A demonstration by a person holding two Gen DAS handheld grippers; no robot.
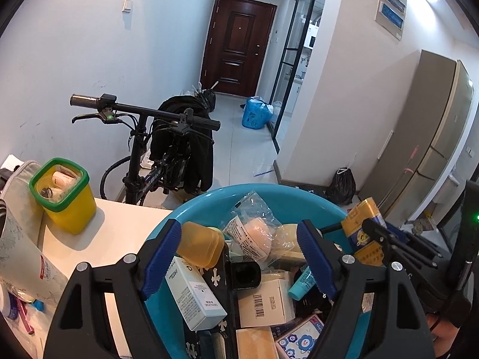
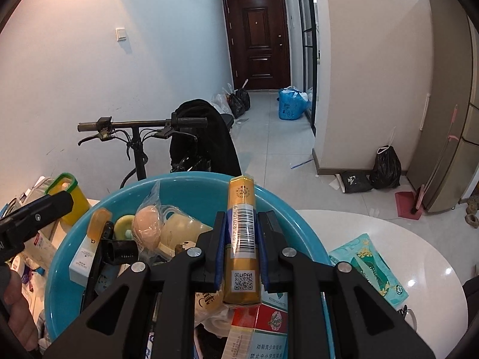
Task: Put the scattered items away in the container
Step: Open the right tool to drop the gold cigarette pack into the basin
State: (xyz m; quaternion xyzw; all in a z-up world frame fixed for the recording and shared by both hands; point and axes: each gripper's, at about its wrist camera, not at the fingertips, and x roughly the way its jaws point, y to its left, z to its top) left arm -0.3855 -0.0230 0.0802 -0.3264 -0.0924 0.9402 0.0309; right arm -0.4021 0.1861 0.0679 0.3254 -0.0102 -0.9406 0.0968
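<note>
Blue basin (image 1: pixel 209 200) of boxes, perhaps cosmetics

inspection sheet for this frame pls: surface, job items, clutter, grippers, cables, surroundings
Surface: white table, partly covered.
Job's things: blue basin piled with boxes, tubes and packets; gold cigarette pack held over it.
Clutter: green tissue pack on the table right of the basin; yellow tub with green rim to its left.
Grippers: left gripper open, empty, over the basin; right gripper shut on the gold cigarette pack.
Cables: nothing seen on the table.
Surroundings: bicycle, brown door, blue bag, black bag, fridge.
</note>
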